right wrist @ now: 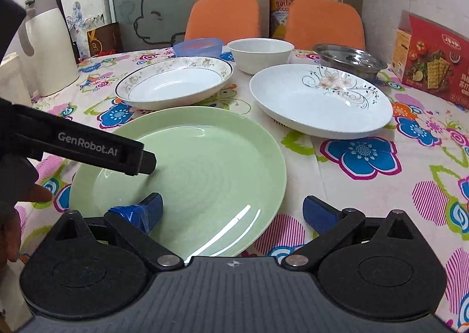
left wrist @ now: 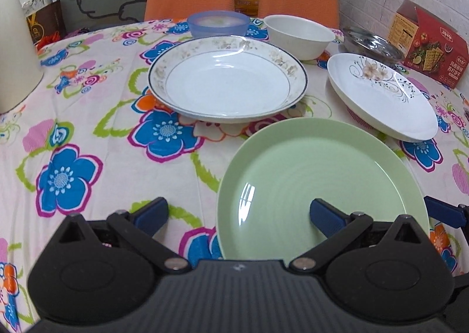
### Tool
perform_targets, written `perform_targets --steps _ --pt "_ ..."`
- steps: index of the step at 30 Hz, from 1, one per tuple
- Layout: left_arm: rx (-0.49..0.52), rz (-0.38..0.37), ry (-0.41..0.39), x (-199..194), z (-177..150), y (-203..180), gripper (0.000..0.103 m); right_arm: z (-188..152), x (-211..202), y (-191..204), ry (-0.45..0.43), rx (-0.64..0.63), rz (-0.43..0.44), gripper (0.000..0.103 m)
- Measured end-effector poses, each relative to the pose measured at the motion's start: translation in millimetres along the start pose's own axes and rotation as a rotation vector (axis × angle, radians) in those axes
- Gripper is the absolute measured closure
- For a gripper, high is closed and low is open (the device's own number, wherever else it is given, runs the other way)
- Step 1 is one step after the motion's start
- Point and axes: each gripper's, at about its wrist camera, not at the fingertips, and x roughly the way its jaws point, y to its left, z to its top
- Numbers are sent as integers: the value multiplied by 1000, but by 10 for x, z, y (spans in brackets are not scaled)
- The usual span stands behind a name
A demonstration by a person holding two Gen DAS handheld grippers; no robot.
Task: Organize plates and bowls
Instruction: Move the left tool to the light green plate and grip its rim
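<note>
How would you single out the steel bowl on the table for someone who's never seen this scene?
Start at the red cracker box standing at the far right edge of the floral tablecloth. Just left of it sits the shiny shallow stainless-steel bowl, behind the white plate with the flower motif. It is the only metal dish; its neighbours are white ceramic or blue plastic.

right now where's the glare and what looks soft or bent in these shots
Left wrist view: window-like glare on the green plate and the gold-rimmed plate; the blue bowl looks soft. Right wrist view: streak glare at the green plate's near rim; fisheye bends the table edge; dark corners.
</note>
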Motion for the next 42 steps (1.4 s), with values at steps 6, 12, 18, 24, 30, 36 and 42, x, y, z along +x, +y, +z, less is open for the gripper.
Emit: perform_targets --steps 6,12,18,24,30,36,42 --pt "28 -7 -18 3 -36 -64 0 -97 -34 -33 -73 -18 16 12" --pt "78 -62 -51 -39 -113 -152 5 -16 9 188 -40 -43 32 12" --pt "59 -88 -45 -162 -168 21 19 31 -2 331 -13 -36 15 12" --pt "21 -29 -70 -404 -269 370 19 44 -92 681 -48 -55 60 12" --pt "-34 49 -70 -554 -305 849 19 174 -2 1073 -54 -74 173 12" --pt "-66 42 -47 -378 -319 1012 18 188 179 1230 -20 -86 157 12" --pt "-41 31 -61 -321 -285 997 11 187 229 1213 -2 -126 156 12"
